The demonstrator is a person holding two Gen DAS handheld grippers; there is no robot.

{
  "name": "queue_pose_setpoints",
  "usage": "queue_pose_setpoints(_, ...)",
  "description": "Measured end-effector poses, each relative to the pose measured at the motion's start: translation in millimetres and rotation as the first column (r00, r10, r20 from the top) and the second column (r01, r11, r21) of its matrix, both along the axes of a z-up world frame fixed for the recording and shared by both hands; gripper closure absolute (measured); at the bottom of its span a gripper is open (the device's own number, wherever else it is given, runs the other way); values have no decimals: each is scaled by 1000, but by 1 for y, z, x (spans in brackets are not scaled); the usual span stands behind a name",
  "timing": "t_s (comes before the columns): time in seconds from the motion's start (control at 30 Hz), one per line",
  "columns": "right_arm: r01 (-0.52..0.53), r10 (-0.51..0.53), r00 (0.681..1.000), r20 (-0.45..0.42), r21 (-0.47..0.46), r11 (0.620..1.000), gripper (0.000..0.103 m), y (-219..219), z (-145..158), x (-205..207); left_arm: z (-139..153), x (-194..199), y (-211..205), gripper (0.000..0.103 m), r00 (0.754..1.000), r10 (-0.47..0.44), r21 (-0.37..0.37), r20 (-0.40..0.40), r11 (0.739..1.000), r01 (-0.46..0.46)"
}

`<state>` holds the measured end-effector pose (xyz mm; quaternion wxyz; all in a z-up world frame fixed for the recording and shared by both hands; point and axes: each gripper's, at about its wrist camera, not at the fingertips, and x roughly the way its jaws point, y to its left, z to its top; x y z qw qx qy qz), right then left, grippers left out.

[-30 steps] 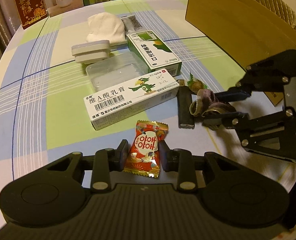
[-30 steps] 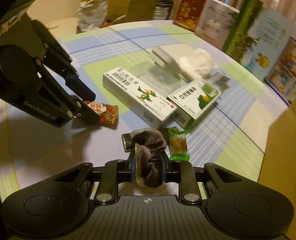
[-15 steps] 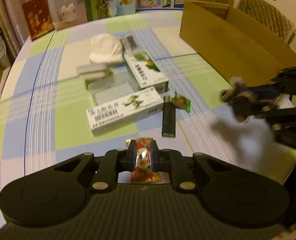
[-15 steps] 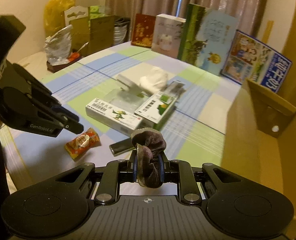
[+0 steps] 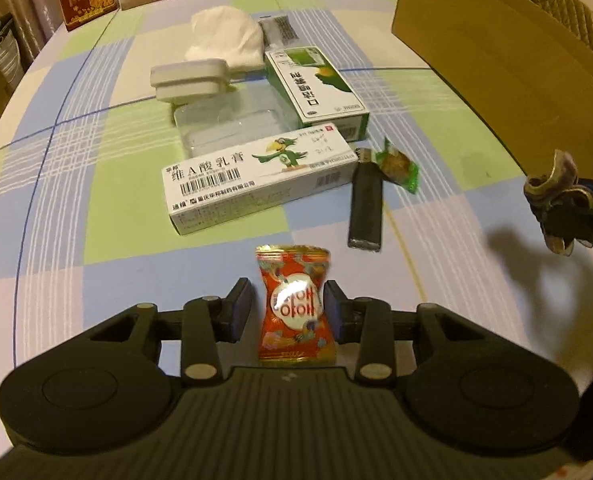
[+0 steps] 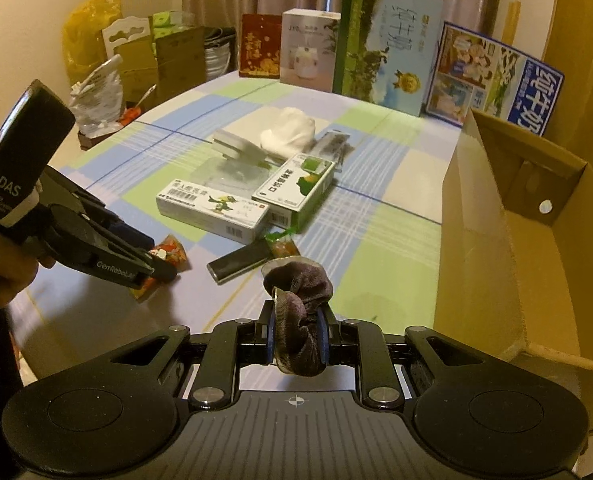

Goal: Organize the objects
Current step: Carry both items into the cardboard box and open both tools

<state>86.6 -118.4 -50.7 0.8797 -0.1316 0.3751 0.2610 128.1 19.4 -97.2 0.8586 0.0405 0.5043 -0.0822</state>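
the left gripper (image 5: 288, 310) stands part open around a red candy packet (image 5: 294, 308) on the checked tablecloth (image 5: 76, 184), its pads just beside the wrapper but apart from it. the right gripper (image 6: 296, 340) is clamped on a dark velvet scrunchie (image 6: 300, 296), held above the cloth near the open cardboard box (image 6: 496, 248). a black lighter (image 5: 365, 208) lies touching a green candy (image 5: 398, 168), beside the white ointment box (image 5: 256, 180).

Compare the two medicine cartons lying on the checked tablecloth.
The long white carton with the green parrot is slimmer and shows a barcode; the green-and-white carton is wider and thicker. The white one lies crosswise, the green one points away, its near end against it. Both are closed, flat, printed in Chinese.
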Motion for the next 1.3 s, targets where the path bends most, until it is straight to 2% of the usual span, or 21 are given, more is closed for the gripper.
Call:
queue_pose_setpoints(0.03, 1, -1, 1000, -2, 2, 1000, 86, 0, -1, 1, 0, 0, -1, 71, 1000, -1, 5, 2, 1000, 1)
queue_pose_setpoints(0.07, 5, -5, 1000, -5, 4, 1000, 86, 0, -2, 3, 0, 1, -1, 79, 1000, -2, 8, 1, 1000, 2)
queue_pose_setpoints(0.27, 36, -36, 999, 2, 42, 998, 86, -4, 6, 6, 10, -4, -3, 81, 1000, 1, 1, 3, 1000, -1)
queue_pose_setpoints(0.47, 97, -104, 991, 79, 83, 992, 86, -23, 44, 4, 55, -9, -23, 81, 997, -36, -22, 73, 999, 38)
queue_pose_setpoints(0.67, 253, -266, 953, 143, 100, 962, 86, -82, 87, 15, 116, -1, -80, 81, 977, -121, -76, 176, 988, 136)
queue_pose_setpoints(0.87, 407, -421, 899, 118, 126, 905, 86, -150, 104, 33, 152, 26, -155, 81, 949, -211, -126, 235, 961, 245)
queue_pose_setpoints(1.07, 457, -469, 880, 78, 133, 880, 86, -189, 98, 50, 150, 56, -222, 81, 931, -283, -126, 232, 940, 317)
queue_pose_setpoints(1.17, 471, -483, 874, 55, 151, 869, 86, -203, 92, 56, 143, 67, -241, 80, 926, -298, -121, 229, 936, 331)
queue_pose_setpoints(1.23, 474, -485, 873, 44, 160, 866, 85, -210, 88, 61, 138, 75, -251, 76, 921, -306, -115, 241, 933, 340)
queue_pose_setpoints(1.27, 472, -485, 874, 41, 167, 865, 81, -212, 86, 64, 136, 76, -253, 70, 921, -302, -121, 248, 933, 338)
queue_pose_setpoints(1.3, 472, -485, 874, 37, 175, 864, 67, -214, 84, 67, 135, 79, -253, 69, 921, -298, -124, 251, 934, 336)
